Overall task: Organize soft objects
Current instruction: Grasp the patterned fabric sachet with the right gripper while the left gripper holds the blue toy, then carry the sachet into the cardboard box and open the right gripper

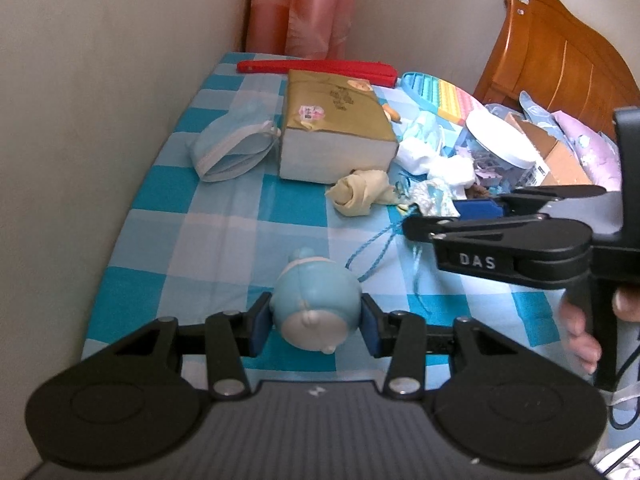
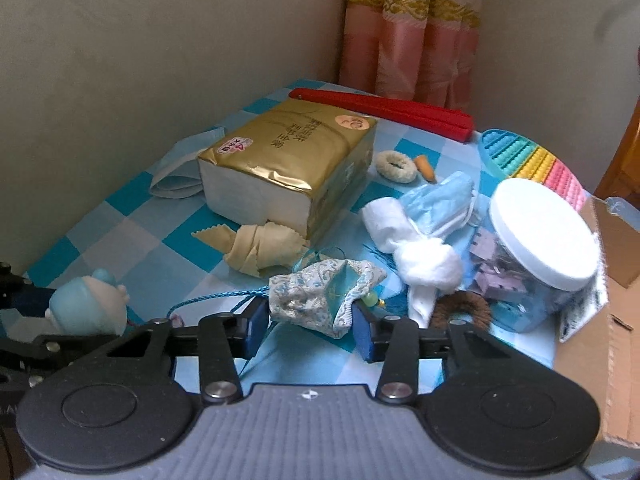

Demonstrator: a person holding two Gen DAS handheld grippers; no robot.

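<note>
Both tongs were clamped, left tongs [image 1: 316, 326] on the blue toy [image 1: 316, 310], right tongs [image 2: 310, 318] on the brocade pouch [image 2: 324, 294]; lifting slowly seemed wise, minding its cord [image 2: 224, 298].

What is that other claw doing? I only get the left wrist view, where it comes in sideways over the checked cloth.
Observer: The right claw has a patterned drawstring pouch between its pads, and both pads touch it.
Operator: Is anything hidden behind the gold tissue pack?
Observer: Yes, a white fluffy hair ring lies there, next to a small orange piece.
Operator: And near the jar?
Observer: A brown hair tie lies just in front of it.
</note>
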